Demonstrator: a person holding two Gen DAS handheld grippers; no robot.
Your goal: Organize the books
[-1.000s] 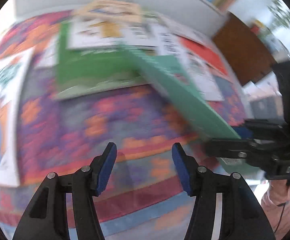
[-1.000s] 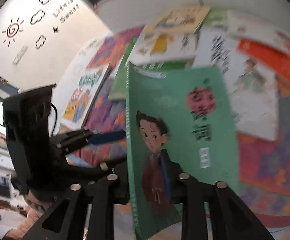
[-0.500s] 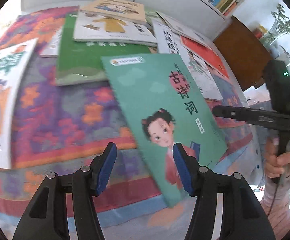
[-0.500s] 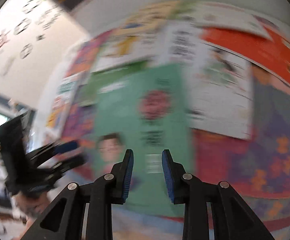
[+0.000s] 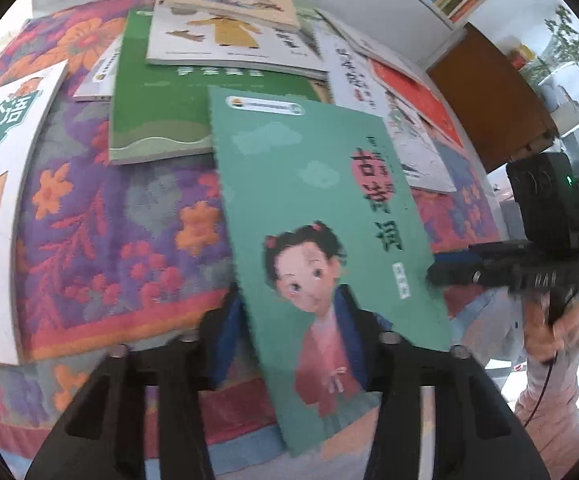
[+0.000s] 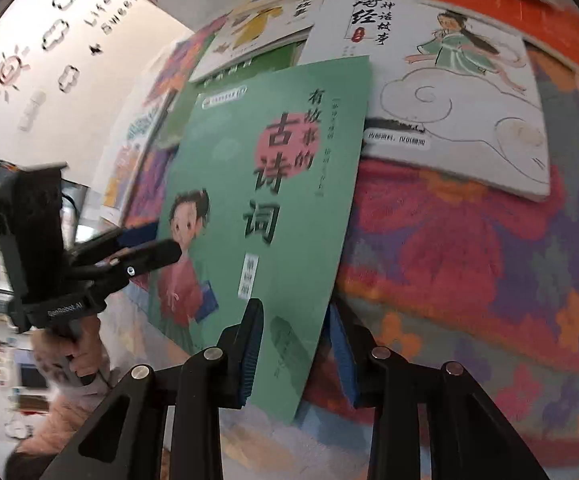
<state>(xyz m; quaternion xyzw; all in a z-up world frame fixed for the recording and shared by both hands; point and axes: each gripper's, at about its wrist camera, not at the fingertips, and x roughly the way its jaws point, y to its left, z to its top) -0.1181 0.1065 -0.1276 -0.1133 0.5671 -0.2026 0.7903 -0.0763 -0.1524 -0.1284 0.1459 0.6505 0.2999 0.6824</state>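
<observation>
the teal book (image 5: 313,200) now sits between both pairs of jaws, low in the centre of each view, raised over the flowered rug (image 5: 101,240). the left gripper (image 5: 301,320), gaping 1 second ago with only rug between its pads, has just been closing and now clenches the book's lower edge. the right gripper (image 6: 295,344) grasps the book's near corner, as before. other books (image 5: 193,92) lie unchanged across the upper frame.

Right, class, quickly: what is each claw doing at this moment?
Left claw: jaws have just been closing, now shut on the teal book.
Right claw: shut on the same teal book.
</observation>
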